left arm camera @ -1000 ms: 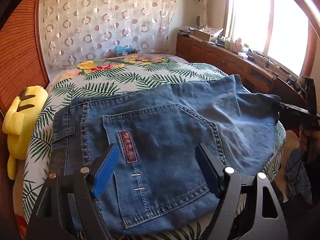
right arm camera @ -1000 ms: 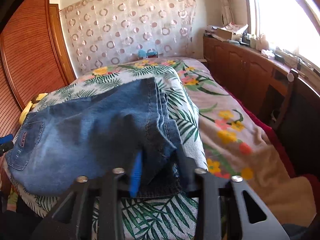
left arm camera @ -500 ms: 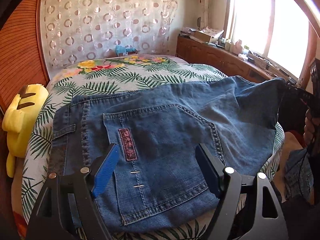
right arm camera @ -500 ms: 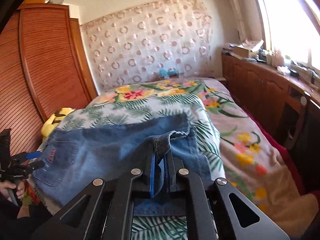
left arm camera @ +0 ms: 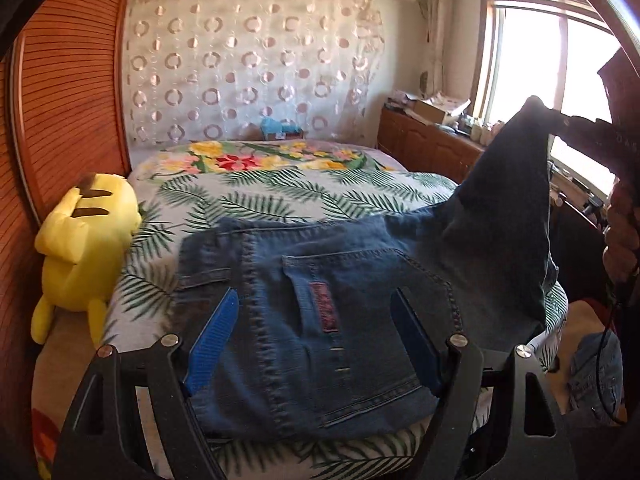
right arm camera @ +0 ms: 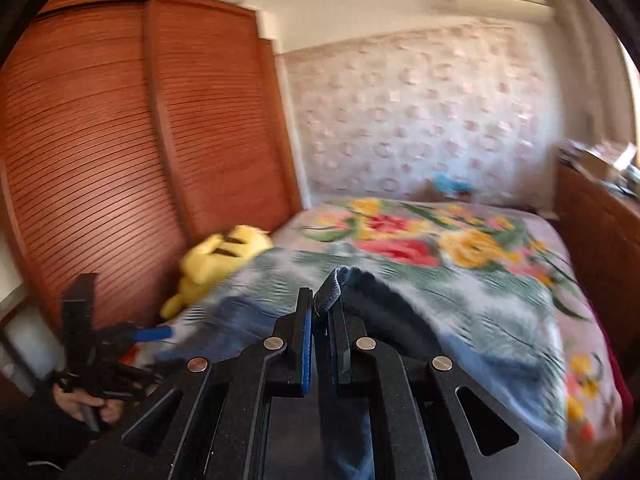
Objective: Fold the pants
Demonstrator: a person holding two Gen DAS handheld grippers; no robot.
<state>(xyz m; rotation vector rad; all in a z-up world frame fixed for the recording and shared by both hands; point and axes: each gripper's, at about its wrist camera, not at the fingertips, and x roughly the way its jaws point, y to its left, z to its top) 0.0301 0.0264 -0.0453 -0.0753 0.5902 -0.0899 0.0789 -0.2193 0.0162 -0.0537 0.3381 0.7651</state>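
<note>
Presently the pants (left arm camera: pixel 320 320) lie waist-end near the front edge of the bed (left arm camera: pixel 260 196), back pocket up. Left gripper (left arm camera: pixel 312 336) hovers above the pocket area, jaws spread wide, nothing between them. Right gripper (right arm camera: pixel 320 312) is clamped narrow on the leg end of the denim, which it holds raised off the bedspread at the right; the fabric slopes from there down to the flat waist portion. Beyond the pants the leaf-print bedspread is bare toward the headboard. Yellow plush toy (left arm camera: pixel 84 248) sits against the left bed edge.
</note>
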